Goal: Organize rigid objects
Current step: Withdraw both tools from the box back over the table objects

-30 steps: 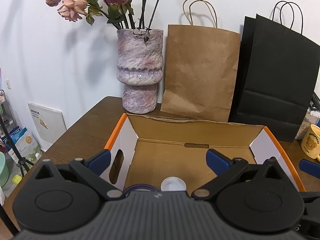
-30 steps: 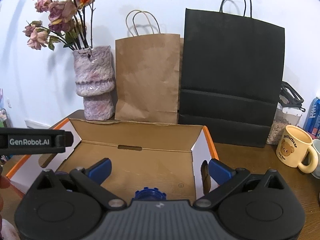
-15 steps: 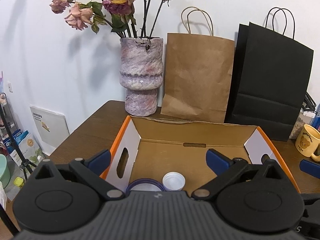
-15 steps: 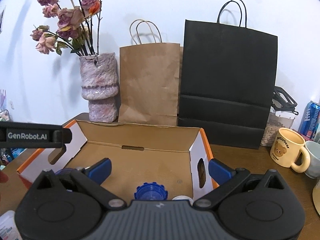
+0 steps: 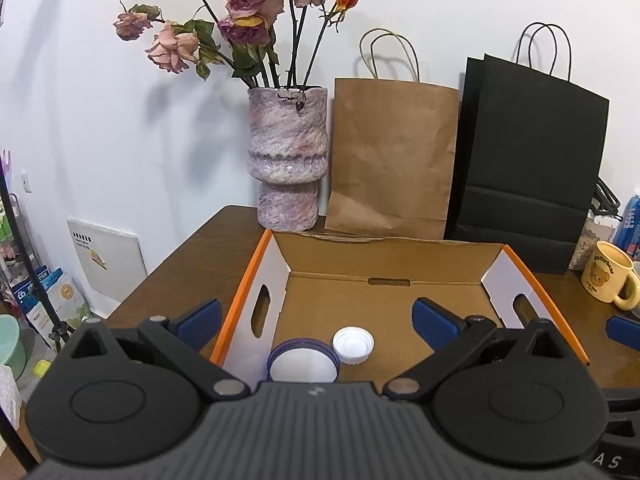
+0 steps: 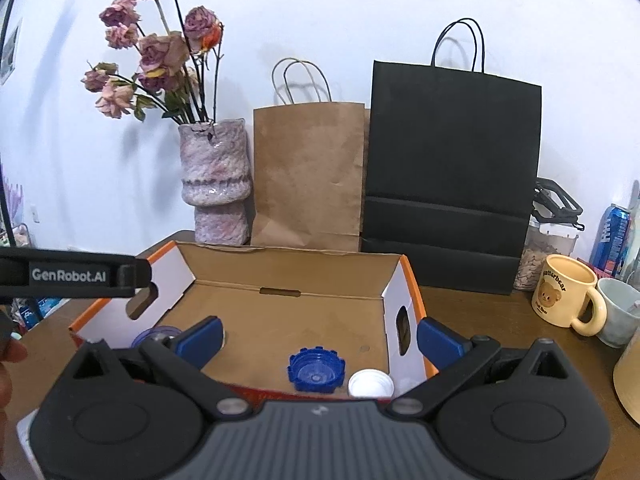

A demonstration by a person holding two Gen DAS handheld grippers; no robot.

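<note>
Since the task is to gather small hard things in one place, the box [image 5: 384,272] lies open on the bench [image 5: 192,264], so lids can drop in from above. Inside it rest a purple lid [image 5: 302,364], a blue cap [image 6: 316,369] and a white cap [image 5: 353,345], all near the front wall. Both grippers, left [image 5: 316,316] and right [image 6: 320,332], hang over the box with jaws released and empty.
</note>
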